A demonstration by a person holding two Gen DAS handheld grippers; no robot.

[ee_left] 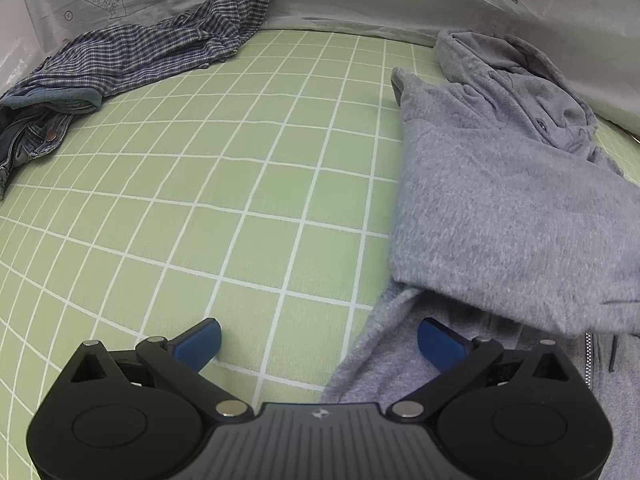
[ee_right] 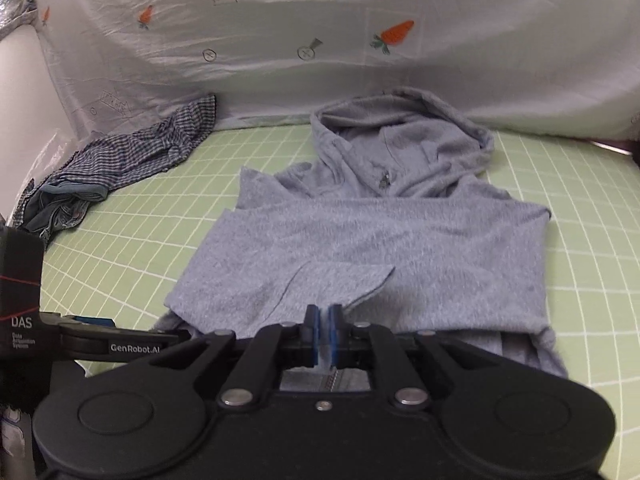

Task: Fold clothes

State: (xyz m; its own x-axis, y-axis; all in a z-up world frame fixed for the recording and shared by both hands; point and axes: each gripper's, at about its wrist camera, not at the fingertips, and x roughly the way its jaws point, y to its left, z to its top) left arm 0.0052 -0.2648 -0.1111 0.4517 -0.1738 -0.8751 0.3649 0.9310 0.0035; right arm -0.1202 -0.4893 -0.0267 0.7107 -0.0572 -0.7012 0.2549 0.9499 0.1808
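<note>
A grey zip hoodie (ee_right: pixel 376 240) lies on the green checked sheet (ee_left: pixel 192 208), hood toward the back and sleeves folded across its chest. My right gripper (ee_right: pixel 323 316) is shut on the hoodie's near hem at the zipper, with grey cloth pinched between the blue pads. My left gripper (ee_left: pixel 318 340) stands open at the hoodie's (ee_left: pixel 512 208) near left edge. Its right fingertip (ee_left: pixel 438 342) rests over the grey cloth, and its left fingertip (ee_left: pixel 202 342) is over bare sheet. The left gripper's body (ee_right: pixel 92 340) also shows low at the left of the right wrist view.
A blue checked shirt (ee_left: pixel 160 52) and denim jeans (ee_left: pixel 28 136) lie crumpled at the back left. A white carrot-print cloth (ee_right: pixel 320 40) rises like a wall behind the bed. Bare green sheet (ee_right: pixel 592 240) stretches right of the hoodie.
</note>
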